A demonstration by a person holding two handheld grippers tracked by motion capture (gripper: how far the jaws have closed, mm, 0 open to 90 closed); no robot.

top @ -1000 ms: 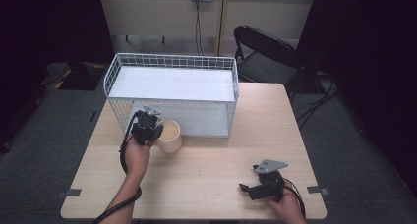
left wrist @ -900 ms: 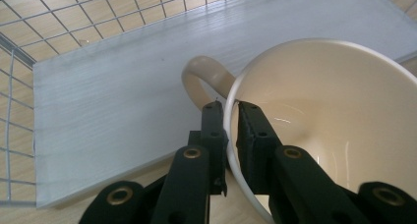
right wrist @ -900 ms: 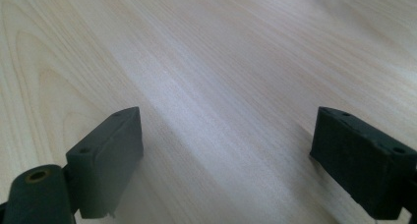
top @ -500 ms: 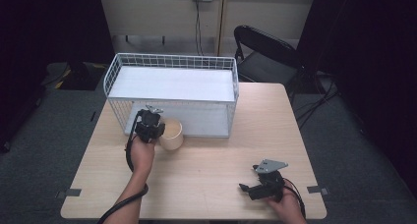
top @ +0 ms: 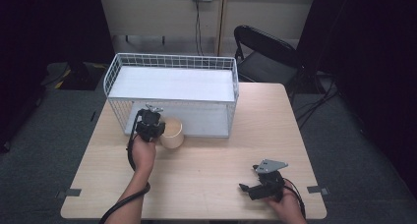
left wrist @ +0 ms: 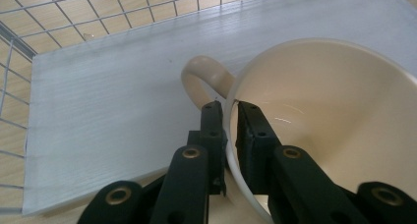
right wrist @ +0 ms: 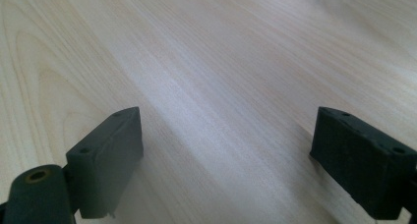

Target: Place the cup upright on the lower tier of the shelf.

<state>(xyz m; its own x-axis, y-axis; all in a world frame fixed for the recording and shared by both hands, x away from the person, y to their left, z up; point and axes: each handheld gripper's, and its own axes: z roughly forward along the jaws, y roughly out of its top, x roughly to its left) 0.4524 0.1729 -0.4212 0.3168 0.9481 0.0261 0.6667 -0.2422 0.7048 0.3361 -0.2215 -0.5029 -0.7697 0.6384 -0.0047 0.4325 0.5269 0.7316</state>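
A: Where was the cup [top: 172,133] at that moment?

B: It was at the front of the white wire basket [top: 112,72], near the basket's left end, over the pale wooden desk [top: 206,170]. In the high view I could not tell whether its base rested on the desk or hung just above it.

A: And the left tool [left wrist: 230,117]?

B: Clamped on the cup's rim. In the left gripper view one black jaw sat outside the wall and the other inside the bowl, the cream wall pinched between them, just beside the handle [left wrist: 204,74]. The jaws stood very narrow, only the thickness of the wall apart.

A: Anything inside the cup?

B: Its cream inside looked bare, with a faint glint on the glaze.

A: What lay behind it?

B: The basket's flat white floor [left wrist: 113,116] and its wire mesh, with the wood showing through the wires.

A: And the right tool [top: 253,189]?

B: Well apart from the cup, near the desk's front right corner, in the person's right hand [top: 285,204]. In the right gripper view its two jaws stood wide, with nothing between them but bare wood grain. They were low over the surface; I could not tell if they touched it.

A: The left hand [top: 143,153]?

B: It came up from the near edge, with the cable trailing along the forearm.
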